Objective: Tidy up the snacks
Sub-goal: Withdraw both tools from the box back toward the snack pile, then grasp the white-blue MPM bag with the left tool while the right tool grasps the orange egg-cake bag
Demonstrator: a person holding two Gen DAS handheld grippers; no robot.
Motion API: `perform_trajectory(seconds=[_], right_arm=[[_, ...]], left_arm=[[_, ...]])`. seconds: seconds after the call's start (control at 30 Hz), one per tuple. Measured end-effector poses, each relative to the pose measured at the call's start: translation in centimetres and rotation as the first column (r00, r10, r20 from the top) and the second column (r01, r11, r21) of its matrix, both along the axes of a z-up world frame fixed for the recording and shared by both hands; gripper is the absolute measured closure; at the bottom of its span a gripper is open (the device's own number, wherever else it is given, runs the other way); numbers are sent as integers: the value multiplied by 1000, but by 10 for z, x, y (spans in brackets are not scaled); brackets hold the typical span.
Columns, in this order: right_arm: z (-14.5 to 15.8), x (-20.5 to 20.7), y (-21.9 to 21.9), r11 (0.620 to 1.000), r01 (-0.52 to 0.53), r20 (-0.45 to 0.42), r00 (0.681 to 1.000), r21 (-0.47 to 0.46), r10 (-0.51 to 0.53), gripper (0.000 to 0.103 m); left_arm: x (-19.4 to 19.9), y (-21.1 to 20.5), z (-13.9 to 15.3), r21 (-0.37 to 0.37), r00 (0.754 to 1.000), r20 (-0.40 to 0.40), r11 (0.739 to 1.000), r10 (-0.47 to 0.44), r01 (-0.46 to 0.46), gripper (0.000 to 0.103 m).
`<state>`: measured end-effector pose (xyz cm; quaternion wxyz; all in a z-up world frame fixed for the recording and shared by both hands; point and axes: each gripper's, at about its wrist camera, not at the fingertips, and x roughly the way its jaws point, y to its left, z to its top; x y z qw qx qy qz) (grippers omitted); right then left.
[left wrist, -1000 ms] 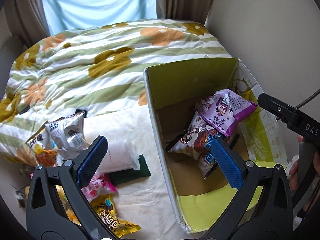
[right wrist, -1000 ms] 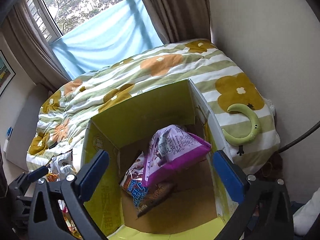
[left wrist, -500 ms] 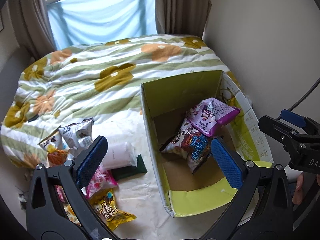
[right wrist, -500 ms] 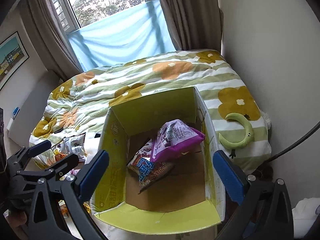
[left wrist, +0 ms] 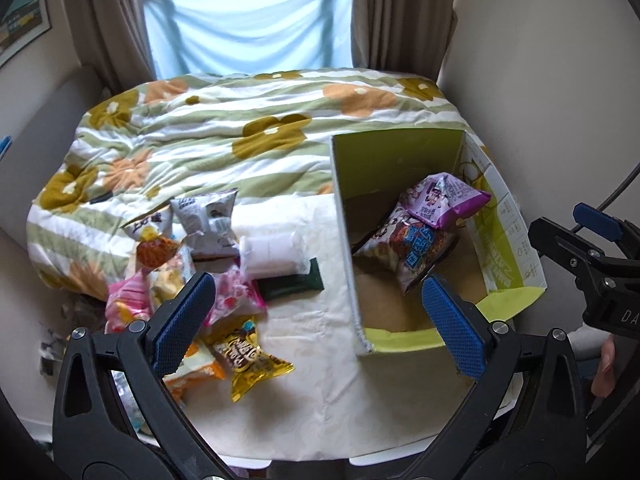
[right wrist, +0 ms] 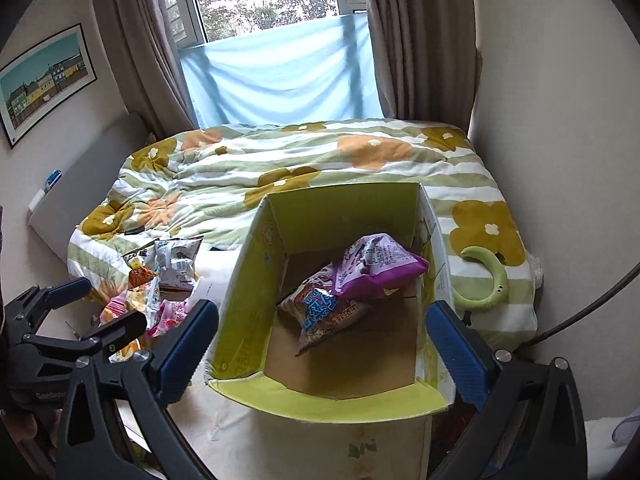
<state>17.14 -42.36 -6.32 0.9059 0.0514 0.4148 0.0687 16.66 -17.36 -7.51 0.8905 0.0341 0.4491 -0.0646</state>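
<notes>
A yellow-green cardboard box (left wrist: 394,152) (right wrist: 344,204) stands open on the bed's white cloth. Inside lie a purple snack bag (left wrist: 448,200) (right wrist: 378,266) and, under it, a brown and blue bag (left wrist: 412,248) (right wrist: 324,312). Left of the box is a loose pile of snacks: a grey bag (left wrist: 206,220) (right wrist: 178,262), a white packet (left wrist: 274,252), a dark green bar (left wrist: 290,284), a pink bag (left wrist: 236,298) and a yellow bag (left wrist: 248,356). My left gripper (left wrist: 318,322) hangs open, high above the cloth between pile and box. My right gripper (right wrist: 322,338) is open above the box's near edge, holding nothing.
A flowered green-striped quilt (left wrist: 224,128) covers the bed behind the box. A green curved toy (right wrist: 486,280) lies right of the box. Walls close in on the right and left; window and curtains (right wrist: 276,64) stand at the far end.
Both grippers have pulled back and up from the box, so more of the bed and room shows. The purple bag stays in the box. Both stay open.
</notes>
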Motion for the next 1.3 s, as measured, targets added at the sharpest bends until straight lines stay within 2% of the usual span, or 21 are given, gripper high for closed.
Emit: perform_trajectory(seconds=[0.2, 0.5, 0.73, 0.93, 1.13, 1.3], right_arm=[[-10, -18, 39, 998, -49, -10, 999, 33, 49, 0], [-32, -49, 137, 993, -84, -54, 995, 86, 89, 0], [-66, -66, 221, 991, -109, -86, 990, 80, 116, 0], [-98, -68, 278, 976, -211, -97, 972, 56, 215, 0], [-136, -57, 317, 944, -330, -129, 936, -5, 327, 0], [-161, -40, 332, 915, -401, -149, 908, -36, 392, 0]], left_arm=[[-33, 60, -7, -20, 998, -1, 998, 63, -63, 1], [-65, 162, -34, 30, 998, -55, 999, 38, -37, 1], [-81, 232, -78, 85, 989, -132, 994, -61, 72, 1], [-81, 271, -118, 130, 968, -193, 974, -159, 186, 1], [-72, 277, -150, 171, 935, -232, 935, -269, 311, 1], [-67, 271, -166, 170, 899, -243, 896, -365, 410, 1]])
